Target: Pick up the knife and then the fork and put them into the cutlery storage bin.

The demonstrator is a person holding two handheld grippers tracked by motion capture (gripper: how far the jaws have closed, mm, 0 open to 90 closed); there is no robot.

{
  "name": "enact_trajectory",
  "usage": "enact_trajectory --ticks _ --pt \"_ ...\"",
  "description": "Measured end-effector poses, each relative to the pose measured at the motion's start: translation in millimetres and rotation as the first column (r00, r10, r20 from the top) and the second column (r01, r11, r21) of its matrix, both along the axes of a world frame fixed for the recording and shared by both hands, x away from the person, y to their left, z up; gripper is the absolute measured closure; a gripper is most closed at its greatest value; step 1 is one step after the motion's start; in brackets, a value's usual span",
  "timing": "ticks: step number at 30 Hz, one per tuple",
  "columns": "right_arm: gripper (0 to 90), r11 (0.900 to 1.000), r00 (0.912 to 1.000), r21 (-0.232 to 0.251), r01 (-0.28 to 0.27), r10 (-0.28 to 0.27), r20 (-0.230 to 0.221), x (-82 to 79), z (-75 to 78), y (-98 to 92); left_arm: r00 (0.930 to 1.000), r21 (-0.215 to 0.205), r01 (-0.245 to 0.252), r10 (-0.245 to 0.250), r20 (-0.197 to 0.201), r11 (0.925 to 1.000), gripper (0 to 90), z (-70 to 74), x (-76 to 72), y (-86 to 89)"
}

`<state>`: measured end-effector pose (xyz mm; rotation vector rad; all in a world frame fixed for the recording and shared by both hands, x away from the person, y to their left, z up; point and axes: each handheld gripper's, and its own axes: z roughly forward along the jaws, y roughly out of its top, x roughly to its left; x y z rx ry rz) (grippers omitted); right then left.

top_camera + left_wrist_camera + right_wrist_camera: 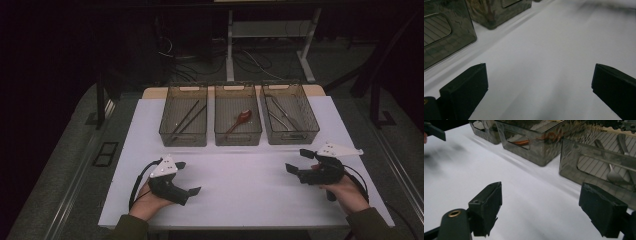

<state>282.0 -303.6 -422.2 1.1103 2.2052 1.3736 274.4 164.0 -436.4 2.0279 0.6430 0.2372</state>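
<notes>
Nearest the person, two hands rest on the white desk (pixel 240 175), each holding a gripper. The left gripper (pixel 187 177) lies well in front of the middle bin (pixel 238 134) and off to its left, jaws spread wide and released, with only bare desk between them in the left gripper view. The right gripper (pixel 298 161) sits in front of the middle bin and off to its right; its jaws too stand apart, grasping nothing, and the right gripper view shows white desk between the two black pads. A grey three-cornered plate rides on top of each gripper, and a dark cable trails back from each toward the person's sleeves.

Farther out, three smoky translucent bins stand in a row across the desk, close together. The middle bin holds a red-brown spoon (pixel 242 118), lying slantwise with its bowl toward the far right corner. The left bin (pixel 183 135), just beside the middle bin, holds dark chopsticks (pixel 187 120) laid diagonally. The right bin (pixel 291 136), just beside the middle bin on the other side, holds metal cutlery (pixel 281 116); in the right gripper view a metal spoon (pixel 613 174) shows through its handle cut-out.

Beyond the middle bin, the floor carries loose cables and the white legs of another desk.
</notes>
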Motion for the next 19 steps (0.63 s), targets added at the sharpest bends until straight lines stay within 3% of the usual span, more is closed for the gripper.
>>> enact_trajectory --ticks 9,19 --pt "17.9 1.0 0.9993 -0.012 -0.028 0.028 -0.024 -15.9 -13.0 3.2 1.0 0.0 -0.003 0.003 0.001 1.0 0.0 0.1 0.0 0.6" --pt "17.8 0.998 0.9991 -0.042 -0.036 0.035 -0.022 -19.6 -18.2 2.8 1.0 0.011 0.0 0.0 0.004 0.9999 0.0 0.1 0.8 1.5"
